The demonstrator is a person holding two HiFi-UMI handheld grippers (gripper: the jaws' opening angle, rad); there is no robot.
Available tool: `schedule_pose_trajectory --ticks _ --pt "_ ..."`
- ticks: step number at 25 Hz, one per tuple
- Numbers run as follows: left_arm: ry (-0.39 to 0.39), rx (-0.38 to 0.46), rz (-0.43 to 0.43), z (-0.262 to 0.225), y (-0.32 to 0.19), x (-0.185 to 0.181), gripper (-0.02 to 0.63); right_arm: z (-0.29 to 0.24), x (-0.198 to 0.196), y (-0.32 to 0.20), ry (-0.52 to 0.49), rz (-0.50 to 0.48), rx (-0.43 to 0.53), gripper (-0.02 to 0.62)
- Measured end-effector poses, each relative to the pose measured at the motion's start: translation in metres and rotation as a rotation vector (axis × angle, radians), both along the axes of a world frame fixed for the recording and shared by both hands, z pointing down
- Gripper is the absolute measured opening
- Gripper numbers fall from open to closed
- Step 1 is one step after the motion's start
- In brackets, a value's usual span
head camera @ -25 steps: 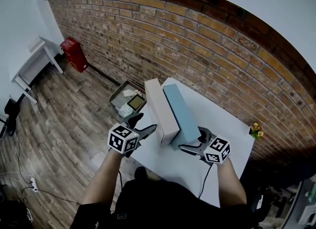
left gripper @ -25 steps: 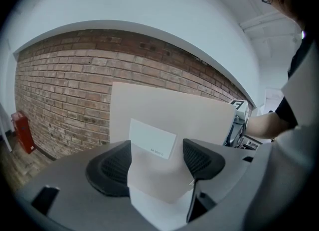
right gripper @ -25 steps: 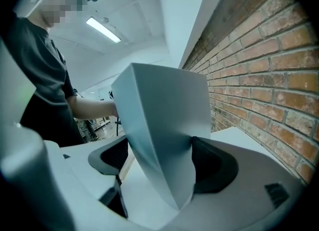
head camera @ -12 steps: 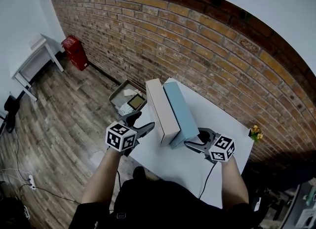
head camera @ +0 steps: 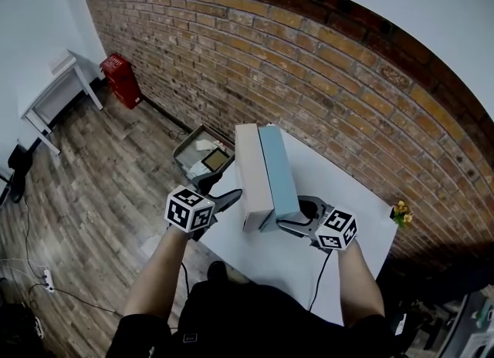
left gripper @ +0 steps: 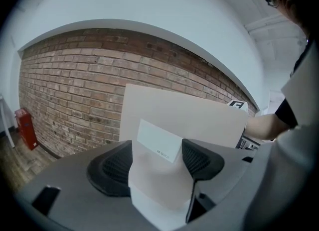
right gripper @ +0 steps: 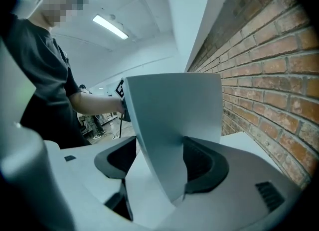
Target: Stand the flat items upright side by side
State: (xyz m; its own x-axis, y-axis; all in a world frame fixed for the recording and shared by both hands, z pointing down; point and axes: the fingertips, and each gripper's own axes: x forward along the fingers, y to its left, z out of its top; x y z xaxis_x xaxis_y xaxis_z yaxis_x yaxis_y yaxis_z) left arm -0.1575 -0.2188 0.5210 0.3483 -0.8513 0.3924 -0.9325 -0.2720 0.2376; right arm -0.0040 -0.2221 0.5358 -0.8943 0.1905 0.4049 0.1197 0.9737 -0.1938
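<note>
Two flat boxes stand upright on their long edges on the white table [head camera: 332, 194], side by side and touching along their broad faces. They run along the table's left edge, from near the front up to the far-left corner by the brick wall [head camera: 347, 71].

The white box [head camera: 251, 171] is the outer one, at the edge. The blue box [head camera: 279, 173] is inboard, on its right.

The left gripper [head camera: 230, 199] is at the near end of the white box. In the left gripper view the white box [left gripper: 179, 118] sits between the two pads of the left gripper [left gripper: 157, 163], both pads against it, so it is clamped on that box.

The right gripper [head camera: 298, 217] is at the near end of the blue box. Its jaws have just been closing. In the right gripper view the blue box [right gripper: 174, 110] is between the pads of the right gripper [right gripper: 159, 163], slanted relative to them, pads pressing on it.

A small flower [head camera: 400, 210] stands at the table's right corner, well apart from the boxes. A grey tray [head camera: 189, 152] with loose items lies on the wood floor [head camera: 93, 194] just left of the table. A red object [head camera: 121, 79] stands by the wall, and a white desk [head camera: 54, 94] is at far left.
</note>
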Motion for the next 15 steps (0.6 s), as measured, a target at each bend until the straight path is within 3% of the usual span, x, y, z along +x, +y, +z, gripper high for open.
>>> schedule_pose_trajectory --ticks 11,15 --pt "0.052 -0.001 -0.045 0.002 0.005 -0.021 0.314 -0.001 -0.025 -0.001 -0.003 -0.008 -0.004 0.311" --pt "0.062 0.006 -0.043 0.001 0.006 -0.021 0.279 -0.001 -0.031 -0.001 -0.008 0.009 -0.016 0.314"
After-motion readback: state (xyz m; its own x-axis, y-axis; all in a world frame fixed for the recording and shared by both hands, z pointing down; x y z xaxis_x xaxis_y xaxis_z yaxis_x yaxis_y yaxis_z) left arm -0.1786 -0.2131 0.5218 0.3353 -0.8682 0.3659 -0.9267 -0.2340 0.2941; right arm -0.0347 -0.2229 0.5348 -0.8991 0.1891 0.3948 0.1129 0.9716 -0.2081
